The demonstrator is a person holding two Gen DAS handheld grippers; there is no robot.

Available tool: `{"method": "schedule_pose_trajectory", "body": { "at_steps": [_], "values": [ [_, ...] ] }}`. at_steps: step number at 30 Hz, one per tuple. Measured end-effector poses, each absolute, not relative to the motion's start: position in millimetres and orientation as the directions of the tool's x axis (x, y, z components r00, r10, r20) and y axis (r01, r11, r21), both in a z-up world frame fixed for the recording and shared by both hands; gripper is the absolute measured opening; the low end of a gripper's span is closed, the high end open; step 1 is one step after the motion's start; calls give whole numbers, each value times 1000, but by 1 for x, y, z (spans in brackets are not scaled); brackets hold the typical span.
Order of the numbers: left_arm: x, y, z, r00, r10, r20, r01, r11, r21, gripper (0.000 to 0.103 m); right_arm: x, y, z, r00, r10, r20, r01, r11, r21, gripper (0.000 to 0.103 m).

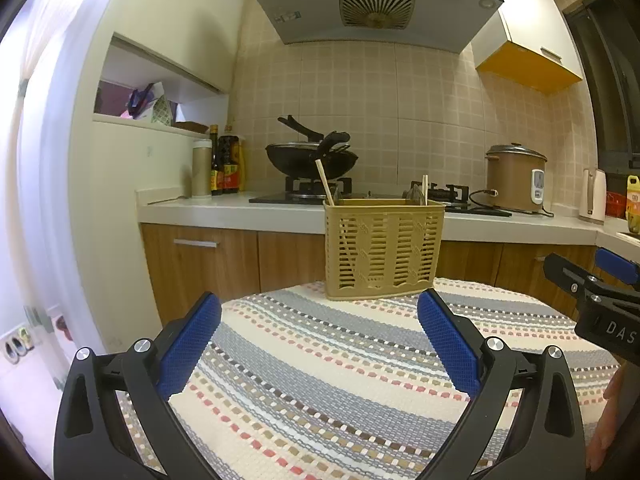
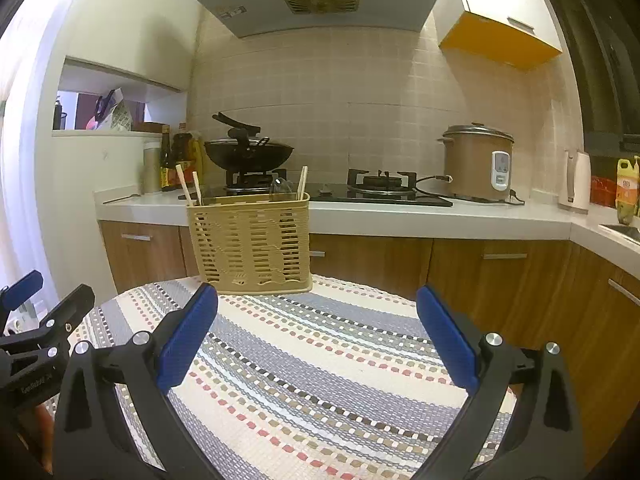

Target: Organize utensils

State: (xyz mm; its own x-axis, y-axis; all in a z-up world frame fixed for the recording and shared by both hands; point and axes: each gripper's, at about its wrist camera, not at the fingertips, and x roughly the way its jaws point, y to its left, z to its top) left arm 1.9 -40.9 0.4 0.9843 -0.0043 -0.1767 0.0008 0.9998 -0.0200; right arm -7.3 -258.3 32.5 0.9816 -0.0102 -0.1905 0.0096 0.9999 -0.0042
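1. Nearest the lens, the left hand-held gripper (image 1: 320,344) and right hand-held gripper (image 2: 316,336) both gape wide and empty above the striped table (image 1: 320,380).
2. The utensil basket (image 1: 384,248) stands at the table's far edge, chopsticks (image 1: 325,182) leaning inside.
3. Risk: a nudge could tip the light basket off that edge.
4. Behind: wok (image 1: 310,158), rice cooker (image 1: 516,178); nothing blocks the way.

"DAS" on right gripper (image 1: 616,276) body

Tiled kitchen wall (image 2: 360,80) above wooden cabinets (image 2: 400,264).
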Motion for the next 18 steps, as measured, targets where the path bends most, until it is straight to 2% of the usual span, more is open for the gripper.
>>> {"method": "schedule_pose_trajectory", "body": {
  "at_steps": [18],
  "values": [
    [2, -39, 0, 983, -2, -182, -2, 1000, -23, 95, -13, -252, 32, 985, -19, -169, 14, 999, -34, 95]
  ]
}}
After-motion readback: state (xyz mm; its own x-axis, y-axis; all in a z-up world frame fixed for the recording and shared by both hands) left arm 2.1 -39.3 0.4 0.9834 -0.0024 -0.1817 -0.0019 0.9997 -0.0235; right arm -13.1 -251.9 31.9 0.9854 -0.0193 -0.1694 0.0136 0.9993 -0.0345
